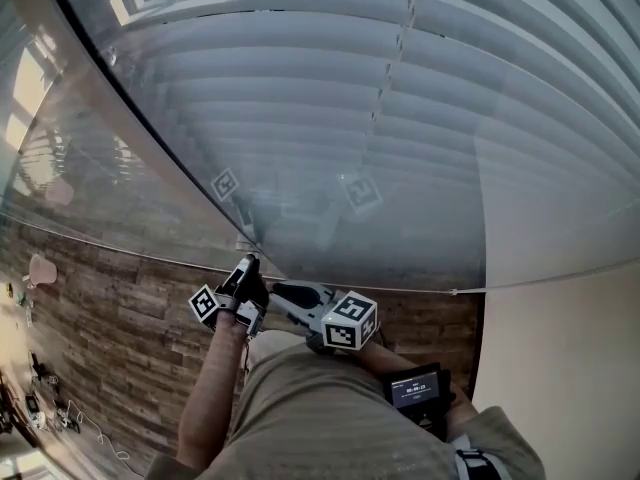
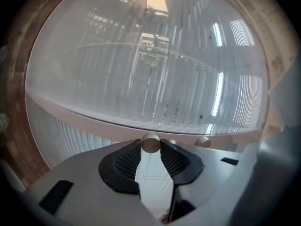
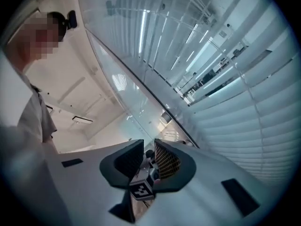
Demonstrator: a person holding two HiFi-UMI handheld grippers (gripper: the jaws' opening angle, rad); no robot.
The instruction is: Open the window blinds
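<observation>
Left tool [image 2: 151, 146] clamped on the pale wand [image 2: 153, 185]; right tool [image 3: 148, 149] nearly closed, nothing gripped.
Wand looks light, stiff and smooth, so likely to slip when twisted; hold it square. Blinds [image 1: 330, 118] hang shut straight ahead; slats thin, probably easily bent.

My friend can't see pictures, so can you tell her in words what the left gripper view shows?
The left claw is shut on a pale round wand, which stands between its two black pads with its end facing the camera. Behind it, white window blinds fill most of the view.
</observation>
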